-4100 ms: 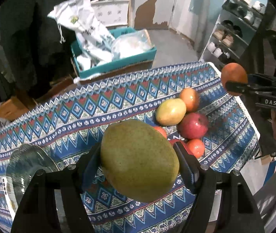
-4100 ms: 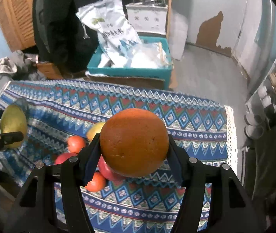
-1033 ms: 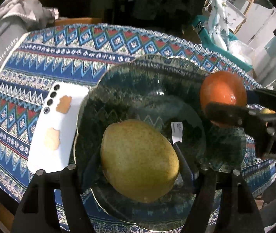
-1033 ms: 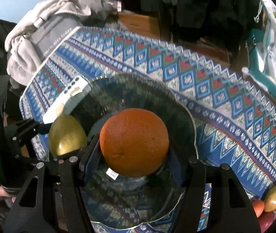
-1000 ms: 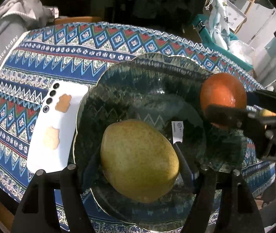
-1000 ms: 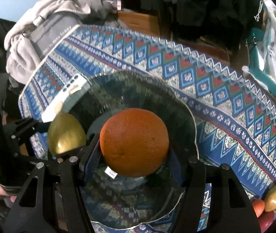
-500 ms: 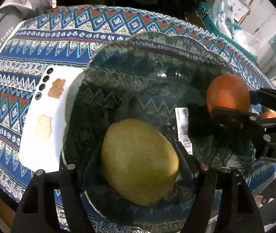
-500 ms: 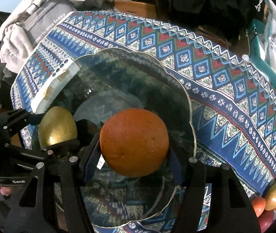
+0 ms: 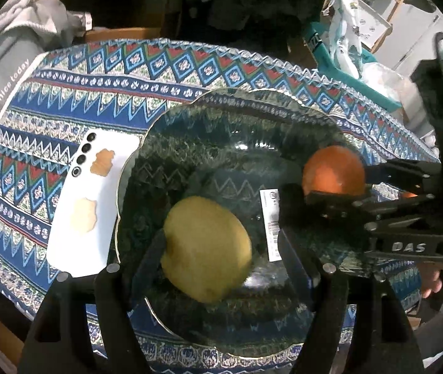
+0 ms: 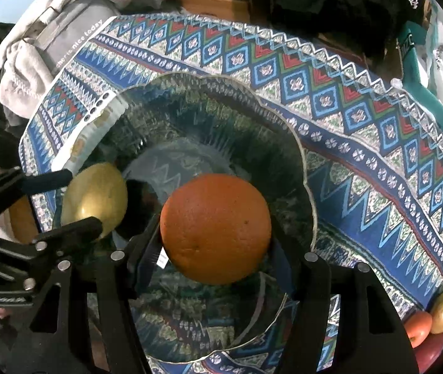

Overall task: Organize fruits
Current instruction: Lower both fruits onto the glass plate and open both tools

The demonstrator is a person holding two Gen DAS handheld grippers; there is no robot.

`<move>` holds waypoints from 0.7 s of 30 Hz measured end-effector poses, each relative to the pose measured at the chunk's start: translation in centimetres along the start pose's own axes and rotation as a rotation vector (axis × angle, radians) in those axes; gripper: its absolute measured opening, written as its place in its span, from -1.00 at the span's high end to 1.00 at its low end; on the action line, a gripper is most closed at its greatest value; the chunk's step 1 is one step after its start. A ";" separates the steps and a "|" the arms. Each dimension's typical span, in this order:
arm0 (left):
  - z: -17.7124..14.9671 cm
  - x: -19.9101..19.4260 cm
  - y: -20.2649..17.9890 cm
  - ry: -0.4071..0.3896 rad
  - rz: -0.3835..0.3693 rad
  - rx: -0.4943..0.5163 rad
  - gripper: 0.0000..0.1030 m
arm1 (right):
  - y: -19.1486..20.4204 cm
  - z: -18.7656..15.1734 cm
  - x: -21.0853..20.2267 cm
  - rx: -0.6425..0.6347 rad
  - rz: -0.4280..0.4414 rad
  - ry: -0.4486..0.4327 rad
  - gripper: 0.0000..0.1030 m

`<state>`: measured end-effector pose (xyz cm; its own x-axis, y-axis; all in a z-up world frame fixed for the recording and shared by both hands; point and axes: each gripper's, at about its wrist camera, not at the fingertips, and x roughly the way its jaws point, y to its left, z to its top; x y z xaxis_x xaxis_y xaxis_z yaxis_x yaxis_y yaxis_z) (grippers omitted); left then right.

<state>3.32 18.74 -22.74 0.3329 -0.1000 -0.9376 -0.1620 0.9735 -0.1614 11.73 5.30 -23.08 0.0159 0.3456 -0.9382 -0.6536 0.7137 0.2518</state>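
A dark glass plate (image 9: 240, 115) with a wavy gold rim lies on the patterned tablecloth; it also shows in the right wrist view (image 10: 209, 93). My left gripper (image 9: 218, 249) has opened: the right finger stands clear of the yellow-green pear (image 9: 206, 246), which rests low in the plate, slightly blurred. The pear also shows in the right wrist view (image 10: 95, 199). My right gripper (image 10: 215, 243) is shut on an orange (image 10: 215, 229) and holds it just above the plate's right half. The orange also shows in the left wrist view (image 9: 333, 170).
A white phone (image 9: 92, 202) lies face down left of the plate, partly under its rim. Several loose fruits (image 10: 440, 311) lie at the cloth's right end. A grey garment (image 10: 50, 34) lies beyond the table's left edge. A teal box (image 9: 346, 62) stands behind.
Both grippers have sunk lower over the plate. My left gripper's jaws have spread and the pear has slipped left and down onto the plate. The orange stays gripped.
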 end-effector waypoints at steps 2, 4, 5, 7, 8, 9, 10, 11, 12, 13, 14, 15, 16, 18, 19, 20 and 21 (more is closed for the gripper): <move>0.0 -0.4 -0.3 -0.004 -0.001 0.006 -0.50 | 0.1 0.0 -0.1 -0.004 0.000 -0.010 -0.27; 0.1 -0.6 -0.7 -0.008 -0.002 0.018 -0.50 | 0.0 0.0 -0.6 0.007 0.012 -0.029 -0.27; 0.1 -0.8 -0.9 -0.011 0.000 0.024 -0.50 | -0.2 0.0 -0.8 0.012 0.010 -0.035 -0.27; 0.0 -1.2 -1.3 -0.023 0.004 0.039 -0.50 | -0.4 0.1 -1.6 0.020 0.008 -0.054 -0.27; 0.0 -1.2 -1.4 -0.026 0.006 0.042 -0.50 | -0.6 0.1 -2.0 0.026 0.011 -0.063 -0.27; 0.0 -1.4 -1.5 -0.029 0.005 0.043 -0.50 | -0.7 0.2 -2.4 0.033 0.015 -0.073 -0.27; 0.0 -1.6 -1.6 -0.031 0.001 0.043 -0.50 | -0.8 0.2 -2.9 0.039 0.018 -0.082 -0.27; 0.1 -1.8 -1.7 -0.031 -0.002 0.043 -0.50 | -0.9 0.2 -3.3 0.044 0.019 -0.091 -0.28; 0.1 -2.0 -1.8 -0.034 -0.005 0.041 -0.50 | -0.9 0.2 -3.9 0.047 0.020 -0.102 -0.28; 0.2 -2.3 -1.9 -0.041 -0.009 0.041 -0.50 | -0.9 0.1 -4.4 0.049 0.017 -0.111 -0.28; 0.2 -2.6 -2.0 -0.047 -0.010 0.044 -0.50 | -0.9 0.1 -5.0 0.050 0.011 -0.122 -0.28; 0.3 -3.0 -2.2 -0.057 -0.009 0.047 -0.50 | -0.9 0.1 -5.5 0.051 0.010 -0.134 -0.28; 0.4 -3.4 -2.4 -0.067 -0.008 0.051 -0.50 | -0.8 0.0 -6.1 0.053 0.004 -0.142 -0.28; 0.5 -4.2 -2.8 -0.084 -0.009 0.056 -0.50 | -0.7 -0.2 -7.2 0.051 -0.023 -0.155 -0.28; 0.6 -4.6 -3.0 -0.092 -0.012 0.057 -0.50 | -0.6 -0.4 -7.8 0.049 -0.034 -0.167 -0.28; 0.6 -5.1 -3.1 -0.099 -0.016 0.057 -0.51 | -0.5 -0.6 -8.5 0.044 -0.051 -0.181 -0.29; 0.7 -5.4 -3.2 -0.104 -0.021 0.056 -0.52 | -0.5 -0.7 -9.0 0.042 -0.060 -0.190 -0.32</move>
<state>2.68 16.29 -16.96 0.4305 -0.1011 -0.8969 -0.1027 0.9818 -0.1599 11.36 1.39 -14.93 0.1989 0.4075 -0.8913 -0.6154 0.7597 0.2100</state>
